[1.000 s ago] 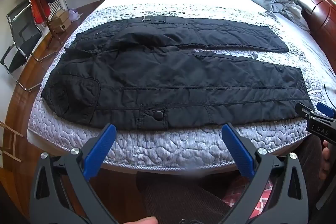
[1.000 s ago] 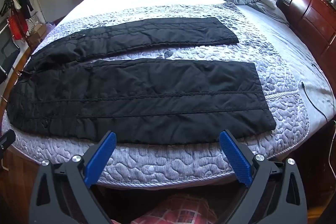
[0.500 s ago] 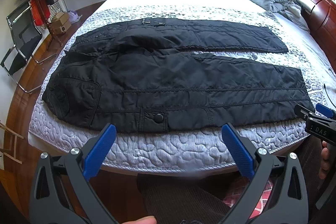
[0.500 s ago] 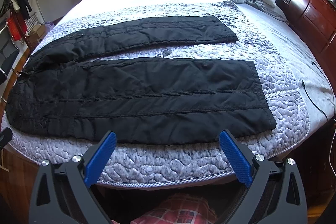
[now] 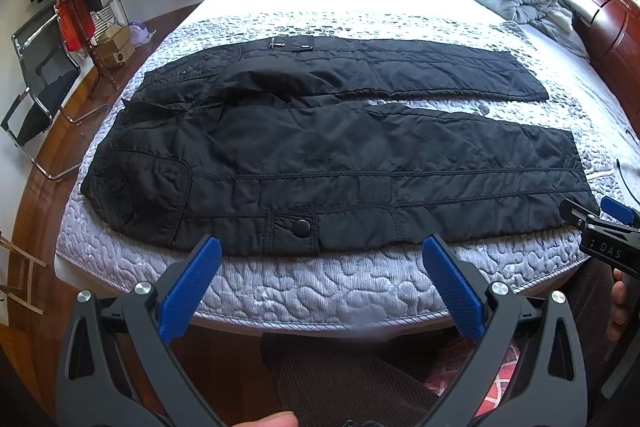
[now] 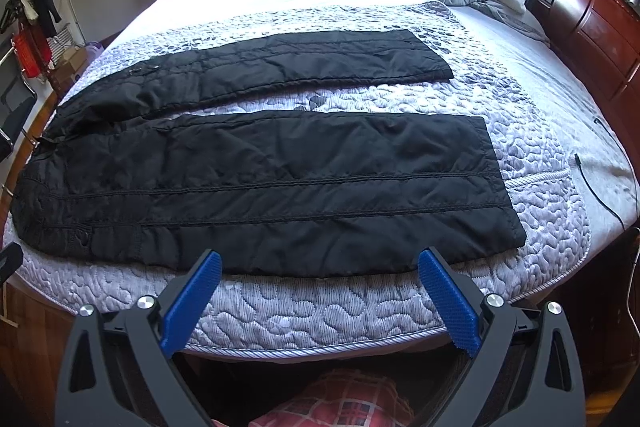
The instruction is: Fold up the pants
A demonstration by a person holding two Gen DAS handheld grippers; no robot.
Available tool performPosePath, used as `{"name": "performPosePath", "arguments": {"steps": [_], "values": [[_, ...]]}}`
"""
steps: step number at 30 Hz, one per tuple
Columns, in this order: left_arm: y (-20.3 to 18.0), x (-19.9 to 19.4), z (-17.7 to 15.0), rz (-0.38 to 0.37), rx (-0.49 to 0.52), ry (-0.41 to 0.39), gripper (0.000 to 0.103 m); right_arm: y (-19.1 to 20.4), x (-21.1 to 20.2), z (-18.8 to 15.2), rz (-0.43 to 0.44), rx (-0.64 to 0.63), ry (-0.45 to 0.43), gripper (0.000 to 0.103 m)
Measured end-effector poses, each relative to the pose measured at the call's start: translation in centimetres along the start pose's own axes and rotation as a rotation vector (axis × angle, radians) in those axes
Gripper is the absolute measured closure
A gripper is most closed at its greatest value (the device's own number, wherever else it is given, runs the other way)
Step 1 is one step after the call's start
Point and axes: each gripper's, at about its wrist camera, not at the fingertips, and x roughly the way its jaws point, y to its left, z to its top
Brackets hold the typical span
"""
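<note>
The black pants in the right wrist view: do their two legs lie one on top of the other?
No, the pants lie flat with both legs apart, a strip of the quilted mattress showing between them.

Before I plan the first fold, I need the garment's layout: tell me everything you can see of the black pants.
The black pants lie flat and unfolded on the quilted mattress, waist to the left, both legs spread apart toward the right. The fabric looks padded, with lengthwise stitch lines, slightly wrinkled. A snap flap sits on the near edge. Neither open tool touches them.
</note>
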Motion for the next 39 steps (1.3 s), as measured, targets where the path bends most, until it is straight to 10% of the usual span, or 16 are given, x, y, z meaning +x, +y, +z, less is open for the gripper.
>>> {"name": "performPosePath", "arguments": {"steps": [39], "values": [[-0.07, 0.17, -0.29, 0.008, 0.011, -0.001, 0.003, -0.33, 0.68, -0.25, -0.003, 0.007, 0.02, 0.004]]}}
